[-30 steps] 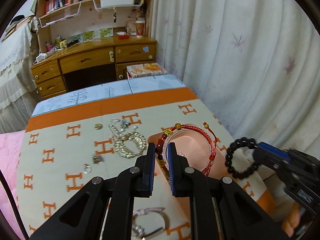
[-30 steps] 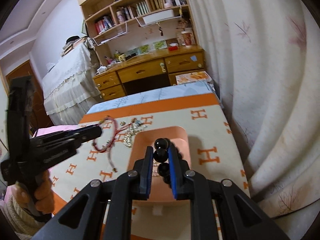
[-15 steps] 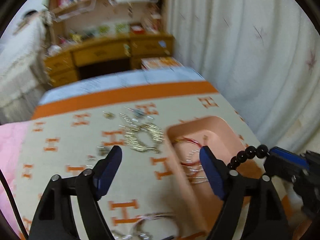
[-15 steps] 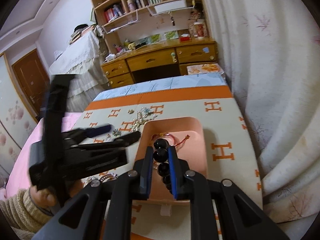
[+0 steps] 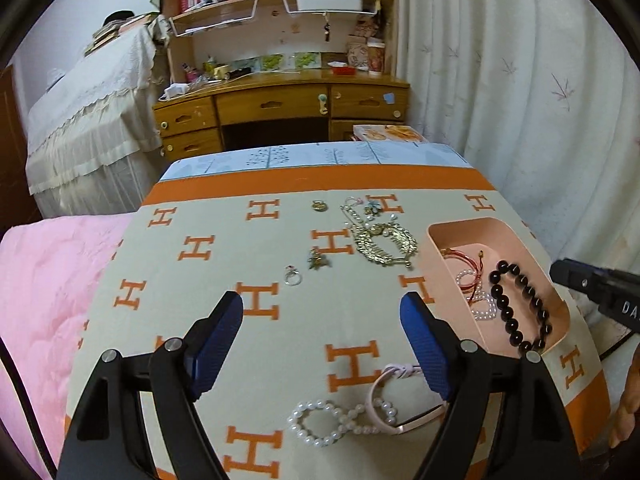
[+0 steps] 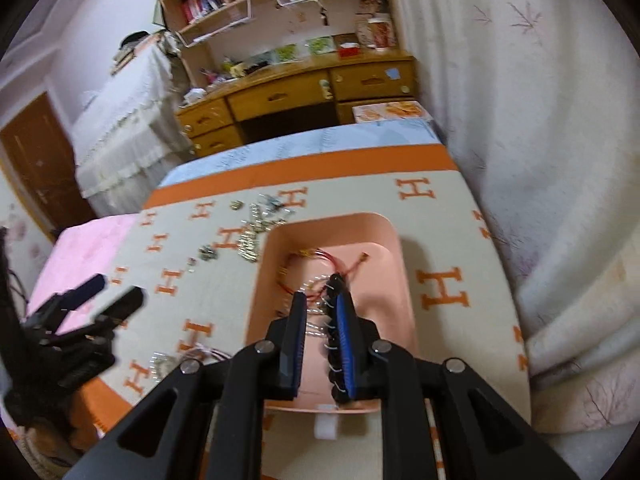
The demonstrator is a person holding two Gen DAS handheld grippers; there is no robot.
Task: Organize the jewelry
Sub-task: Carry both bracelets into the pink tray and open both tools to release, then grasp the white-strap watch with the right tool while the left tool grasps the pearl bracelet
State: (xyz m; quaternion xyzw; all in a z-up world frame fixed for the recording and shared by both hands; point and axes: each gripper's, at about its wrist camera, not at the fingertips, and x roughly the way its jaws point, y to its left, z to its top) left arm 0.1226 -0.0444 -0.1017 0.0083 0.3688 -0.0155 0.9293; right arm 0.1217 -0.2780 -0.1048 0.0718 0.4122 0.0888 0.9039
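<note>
- Black bead bracelet: lying as an open loop inside the pink tray, toward the tray's near end, next to a red cord bracelet and a small pearl strand.
- Pink tray: sitting at the right edge of the H-patterned blanket.
- Right gripper: poised over the tray's near end, jaws a narrow gap apart. Appears to grip nothing: beads visible just beside the inner face of its right finger, and seen from the left wrist as lying clear of the gripper's tip.
- Judged step: drop-off of the bead bracelet, apparently complete.
- To finish well: lift straight up and away, keeping the fingers from catching the beads or the red cord and dragging them over the tray wall.
- Left gripper: spread wide and empty, above the near middle of the blanket.
- Pearl bracelet with a pink band: at the blanket's near edge, just below the left gripper's fingers. Likely next pick.
- Farther out, near the far edge: a gold ornament, a ring and small charms, not yet in the tray.
</note>
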